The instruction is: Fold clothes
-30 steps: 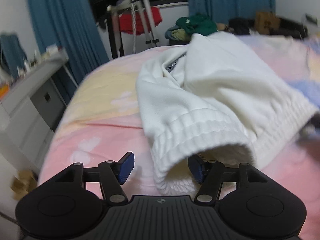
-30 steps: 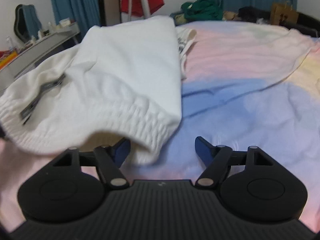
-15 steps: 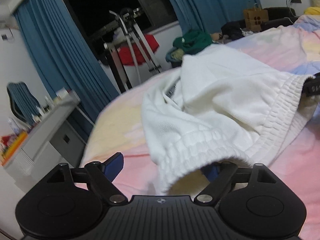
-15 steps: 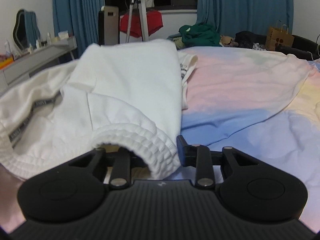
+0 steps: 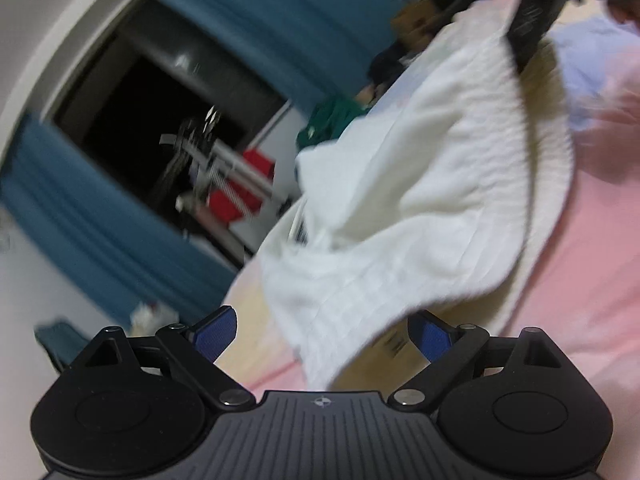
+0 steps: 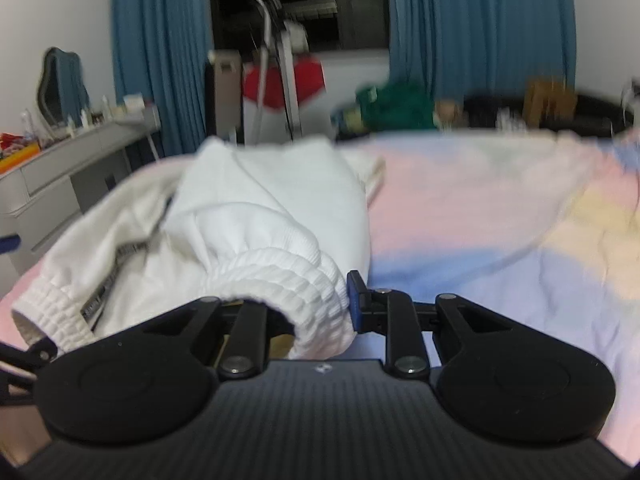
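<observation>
The right gripper [image 6: 316,308] has its black fingers drawn close together, clamped on the ribbed hem of a white knitted sweatshirt-like garment [image 6: 256,216]; the blue pad of its outer finger [image 6: 356,300] presses against the outside of the rib, while the other finger is hidden inside the opening of the hem. From that pinched hem the garment runs away from the gripper toward the far edge of the bed, so its long axis lies roughly front to back, with the elastic hem end nearest the camera. A dark printed strip [image 6: 106,284] shows on the cloth to the left of the grip.

The left gripper [image 5: 324,332] is tilted, and its view is motion-blurred. Its blue-padded fingers stand wide apart, with the same ribbed edge of the garment [image 5: 400,216] hanging between and above them; the right pad [image 5: 432,336] sits under the lifted hem, but whether it touches the cloth cannot be told. In this view the right gripper appears as a dark shape at the top right corner, holding the far end of the hem.

The garment rests on a bed covered with a pastel pink, blue and yellow sheet [image 6: 500,216], on the left half of it. Beyond the far edge hang blue curtains [image 6: 160,48].
</observation>
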`<control>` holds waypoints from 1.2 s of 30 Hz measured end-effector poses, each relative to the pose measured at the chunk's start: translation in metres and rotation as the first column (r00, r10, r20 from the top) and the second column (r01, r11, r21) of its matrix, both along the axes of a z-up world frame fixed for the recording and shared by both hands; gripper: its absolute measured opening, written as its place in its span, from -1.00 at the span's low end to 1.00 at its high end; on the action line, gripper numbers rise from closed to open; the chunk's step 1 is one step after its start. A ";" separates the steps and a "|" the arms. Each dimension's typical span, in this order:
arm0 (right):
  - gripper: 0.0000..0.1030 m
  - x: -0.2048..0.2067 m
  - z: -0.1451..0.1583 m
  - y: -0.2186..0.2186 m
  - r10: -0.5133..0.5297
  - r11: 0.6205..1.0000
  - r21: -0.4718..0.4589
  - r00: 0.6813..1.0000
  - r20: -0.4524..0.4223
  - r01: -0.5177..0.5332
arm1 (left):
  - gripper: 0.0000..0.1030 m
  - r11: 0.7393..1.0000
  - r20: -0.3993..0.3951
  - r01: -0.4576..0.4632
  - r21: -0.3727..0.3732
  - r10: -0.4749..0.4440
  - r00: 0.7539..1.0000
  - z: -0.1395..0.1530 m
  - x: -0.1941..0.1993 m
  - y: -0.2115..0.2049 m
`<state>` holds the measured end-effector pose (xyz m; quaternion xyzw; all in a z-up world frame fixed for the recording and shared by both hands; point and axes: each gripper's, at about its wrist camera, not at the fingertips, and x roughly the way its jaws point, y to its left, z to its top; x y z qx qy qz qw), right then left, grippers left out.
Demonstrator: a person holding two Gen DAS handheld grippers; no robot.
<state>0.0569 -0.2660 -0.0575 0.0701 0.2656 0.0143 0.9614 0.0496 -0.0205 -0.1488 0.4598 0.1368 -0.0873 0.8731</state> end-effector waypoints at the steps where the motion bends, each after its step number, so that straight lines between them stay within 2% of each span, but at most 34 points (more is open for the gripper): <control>1: -0.54 0.003 -0.004 -0.002 -0.004 1.000 0.017 1.000 -0.021 0.004 | 0.79 1.000 0.018 0.012 0.026 -0.012 1.000 -0.005 -0.001 -0.007; 3: -0.54 0.006 -0.009 -0.004 -0.012 0.999 0.030 0.999 -0.043 0.013 | 0.76 0.996 0.053 0.034 0.080 -0.039 0.998 -0.014 -0.002 -0.020; 6: -0.51 0.007 -0.013 -0.001 -0.007 0.999 0.036 0.998 -0.058 0.009 | 0.76 0.977 0.111 0.071 0.200 -0.095 0.989 -0.032 0.002 -0.030; 8: -0.50 0.005 -0.015 0.001 -0.001 1.000 0.026 0.998 -0.055 0.002 | 0.65 0.965 0.130 0.086 0.247 -0.121 0.984 -0.040 0.006 -0.034; 9: -0.50 0.005 -0.016 0.001 0.001 1.000 0.019 0.999 -0.053 0.000 | 0.50 0.966 0.120 0.090 0.242 -0.122 0.985 -0.041 0.010 -0.035; 10: -0.49 0.005 -0.017 0.002 0.004 1.000 0.012 0.998 -0.056 -0.003 | 0.21 0.968 0.111 0.092 0.234 -0.121 0.986 -0.041 0.014 -0.035; 11: -0.48 0.006 -0.019 0.002 0.007 1.000 0.006 0.998 -0.061 -0.006 | -0.03 0.978 0.112 0.073 0.194 -0.096 0.989 -0.034 0.017 -0.031; 12: -0.43 0.007 -0.021 0.003 0.009 1.000 -0.004 0.998 -0.067 -0.009 | -0.39 0.987 0.112 0.054 0.153 -0.072 0.991 -0.028 0.021 -0.027; 13: -0.42 0.007 -0.024 0.003 0.007 1.000 -0.019 0.997 -0.076 -0.009 | -0.57 0.993 0.111 0.035 0.112 -0.048 0.993 -0.021 0.024 -0.023; 17: -0.15 0.009 -0.035 0.002 -0.010 0.997 -0.071 0.993 -0.116 0.001 | -0.73 0.998 0.096 -0.044 -0.053 0.049 0.994 0.005 0.038 -0.008; 19: -0.14 0.010 -0.041 0.001 -0.014 0.997 -0.083 0.991 -0.135 0.002 | -0.75 0.987 0.083 -0.084 -0.134 0.095 0.992 0.018 0.045 0.000; 21: -0.21 0.011 -0.045 -0.001 -0.004 0.998 -0.070 0.989 -0.151 -0.006 | -0.77 0.969 0.066 -0.124 -0.214 0.141 0.988 0.032 0.052 0.008; 22: -0.34 0.011 -0.046 -0.001 0.002 0.998 -0.054 0.988 -0.157 -0.010 | -0.78 0.957 0.056 -0.144 -0.253 0.163 0.985 0.038 0.055 0.012; 23: -0.56 0.010 -0.045 -0.001 0.009 0.999 -0.033 0.987 -0.162 -0.015 | -0.78 0.941 0.046 -0.164 -0.295 0.186 0.982 0.045 0.059 0.016; 24: -0.56 0.007 -0.042 0.001 0.018 1.000 -0.016 0.987 -0.161 -0.021 | -0.78 0.910 0.039 -0.189 -0.368 0.218 0.975 0.058 0.064 0.029; 26: -0.58 0.000 -0.033 0.010 0.052 0.999 0.022 0.988 -0.147 -0.049 | -0.78 0.823 -0.001 -0.240 -0.515 0.279 0.960 0.084 0.074 0.058; 29: -0.58 -0.016 -0.014 0.033 0.144 0.984 0.121 0.984 -0.100 -0.132 | -0.79 0.711 -0.056 -0.289 -0.641 0.332 0.941 0.115 0.089 0.100; 31: -0.57 -0.027 -0.003 0.055 0.198 0.968 0.169 0.978 -0.071 -0.184 | -0.79 0.655 -0.076 -0.303 -0.692 0.352 0.933 0.137 0.103 0.127; 36: -0.55 -0.036 0.014 0.131 0.301 0.921 0.255 0.954 0.012 -0.294 | -0.79 0.592 -0.100 -0.333 -0.734 0.390 0.915 0.192 0.150 0.192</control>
